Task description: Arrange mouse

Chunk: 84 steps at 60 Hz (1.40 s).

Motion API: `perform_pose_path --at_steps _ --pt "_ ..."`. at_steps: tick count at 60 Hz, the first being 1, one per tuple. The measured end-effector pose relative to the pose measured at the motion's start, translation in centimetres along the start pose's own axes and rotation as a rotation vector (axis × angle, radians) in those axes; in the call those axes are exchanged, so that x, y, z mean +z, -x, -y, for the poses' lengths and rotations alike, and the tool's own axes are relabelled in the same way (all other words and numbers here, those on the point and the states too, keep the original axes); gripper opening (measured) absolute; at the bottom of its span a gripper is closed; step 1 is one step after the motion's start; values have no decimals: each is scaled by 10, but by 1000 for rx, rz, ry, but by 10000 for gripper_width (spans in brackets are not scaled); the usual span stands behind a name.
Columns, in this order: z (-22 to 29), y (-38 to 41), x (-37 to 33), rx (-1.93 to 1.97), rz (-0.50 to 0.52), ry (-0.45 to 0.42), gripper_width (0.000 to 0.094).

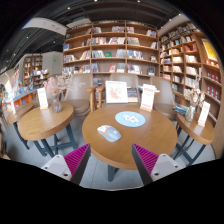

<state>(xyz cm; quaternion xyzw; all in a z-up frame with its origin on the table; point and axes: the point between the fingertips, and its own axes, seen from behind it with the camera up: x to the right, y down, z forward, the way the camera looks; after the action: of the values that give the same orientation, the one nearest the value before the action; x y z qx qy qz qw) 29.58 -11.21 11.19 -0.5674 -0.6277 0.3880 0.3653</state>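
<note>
A pale computer mouse [109, 132] lies on a round wooden table [150, 142], beside a round light-blue mouse mat [130, 118]. My gripper [111, 160] is open and empty, held back from the table's near edge. Its pink pads [77, 157] stand wide apart at either side. The mouse is ahead of the fingers, a little left of their middle, and the mat lies beyond it to the right.
Two white sign cards [117, 92] stand at the table's far side. A second round table [42, 120] with a vase stands to the left, another table [200, 128] to the right. Bookshelves [110, 50] line the back wall. Chairs stand about the tables.
</note>
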Motion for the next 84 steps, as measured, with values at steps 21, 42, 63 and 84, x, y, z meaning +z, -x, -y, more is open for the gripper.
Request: perform_pose_path --at_steps 21,42,63,84 --pt "-13 4 30 -16 -2 17 856" --pt "-25 -6 109 -19 -39 47 853" --pt "-25 -10 184 -25 -70 115 852" --pt "-17 -11 240 -6 -66 176 849"
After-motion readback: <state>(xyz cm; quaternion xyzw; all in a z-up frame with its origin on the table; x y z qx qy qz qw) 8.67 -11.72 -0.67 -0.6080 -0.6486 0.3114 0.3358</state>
